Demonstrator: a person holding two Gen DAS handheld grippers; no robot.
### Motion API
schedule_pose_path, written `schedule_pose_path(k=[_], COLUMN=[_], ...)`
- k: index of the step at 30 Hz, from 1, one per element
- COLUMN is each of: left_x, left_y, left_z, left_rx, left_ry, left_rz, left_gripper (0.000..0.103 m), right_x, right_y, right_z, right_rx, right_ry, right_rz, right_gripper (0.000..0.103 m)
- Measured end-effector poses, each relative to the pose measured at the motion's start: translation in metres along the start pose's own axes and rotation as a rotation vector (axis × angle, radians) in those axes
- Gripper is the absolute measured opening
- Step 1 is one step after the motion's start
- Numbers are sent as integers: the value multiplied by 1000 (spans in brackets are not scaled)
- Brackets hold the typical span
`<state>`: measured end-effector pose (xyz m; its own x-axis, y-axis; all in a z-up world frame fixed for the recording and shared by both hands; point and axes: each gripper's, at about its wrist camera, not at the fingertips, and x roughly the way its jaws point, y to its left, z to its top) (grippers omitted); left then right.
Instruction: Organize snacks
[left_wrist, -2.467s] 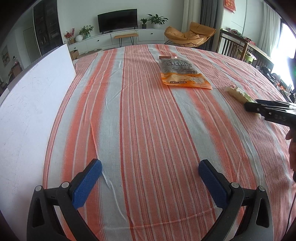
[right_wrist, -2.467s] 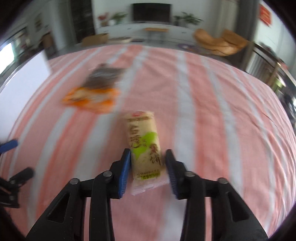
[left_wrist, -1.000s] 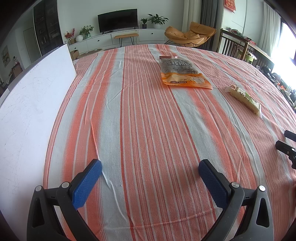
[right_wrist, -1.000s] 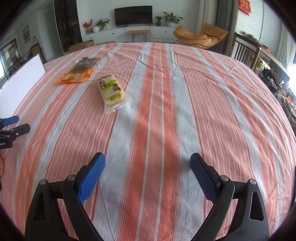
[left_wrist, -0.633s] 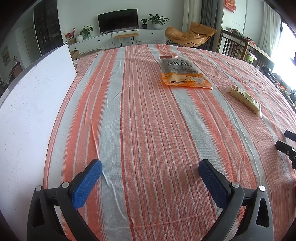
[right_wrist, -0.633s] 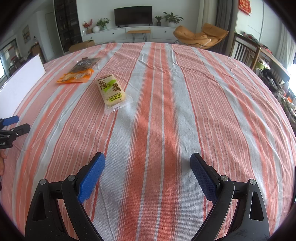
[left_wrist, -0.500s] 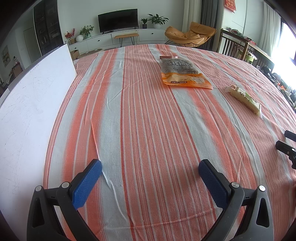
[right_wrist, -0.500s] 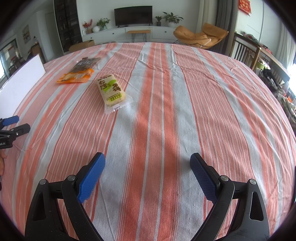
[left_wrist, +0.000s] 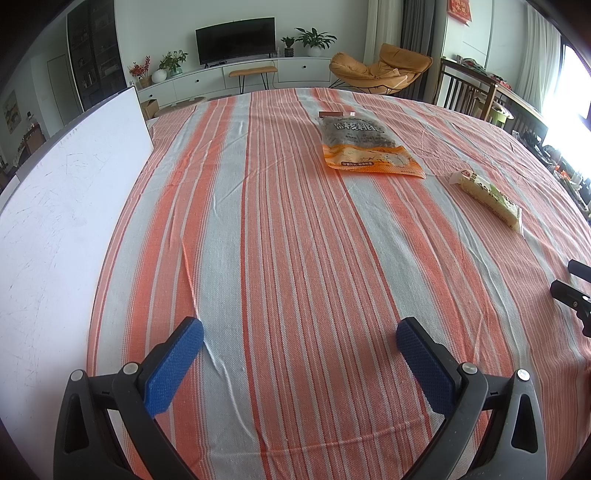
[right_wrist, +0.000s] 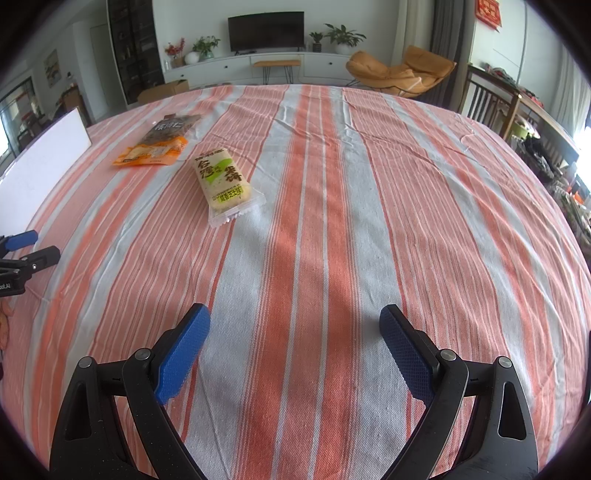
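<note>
An orange and dark snack bag (left_wrist: 364, 149) (right_wrist: 160, 142) lies flat on the striped tablecloth, far ahead. To its right lies a pale rice-cracker pack with green print (left_wrist: 487, 197) (right_wrist: 221, 182). My left gripper (left_wrist: 299, 363) stands open near the table's front edge, nothing between its blue pads. My right gripper (right_wrist: 295, 347) is open too, well short of the cracker pack and to its right. Each gripper's tips show at the edge of the other's view, the right one (left_wrist: 574, 288) and the left one (right_wrist: 26, 245).
A white board (left_wrist: 55, 206) (right_wrist: 40, 155) stands along the table's left side. The orange-and-grey striped cloth (left_wrist: 280, 236) covers the whole table. Behind it are a TV cabinet, an orange lounge chair (left_wrist: 380, 70) and wooden chairs (right_wrist: 491, 99) at the right.
Earlier the right gripper was shut on the cracker pack; since then it let go, opened and drew back. Over the last second nothing has moved.
</note>
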<state>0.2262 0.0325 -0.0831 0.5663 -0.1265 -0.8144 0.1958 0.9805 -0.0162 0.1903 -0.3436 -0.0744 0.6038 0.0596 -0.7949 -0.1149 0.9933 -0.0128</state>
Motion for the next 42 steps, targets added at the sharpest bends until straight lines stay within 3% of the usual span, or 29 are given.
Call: schedule_pose_path(k=[30,32,34,38,40,42], left_x=[0,3,7,4,11,28], left_y=[1,1,4,6,-1,-11], left_z=[1,6,19,74,109,136], left_rx=[-5,-9,-31,-123,-124,-98], left_ry=[1,42,96,67,56,96], left_rz=[1,5,-6,-91,-124,-141], left_gripper=[103,103,103,103,103,103], right_x=[1,1,1,1,1,1], right_y=[0,0,0,0,1,0], right_z=[0,0,0,0,0,0], right_rx=[0,0,0,0,0,0], right_ry=[0,0,0,0,0,0], right_rz=[1,1,2,2,1,2], right_gripper=[95,95,95,96,96,96])
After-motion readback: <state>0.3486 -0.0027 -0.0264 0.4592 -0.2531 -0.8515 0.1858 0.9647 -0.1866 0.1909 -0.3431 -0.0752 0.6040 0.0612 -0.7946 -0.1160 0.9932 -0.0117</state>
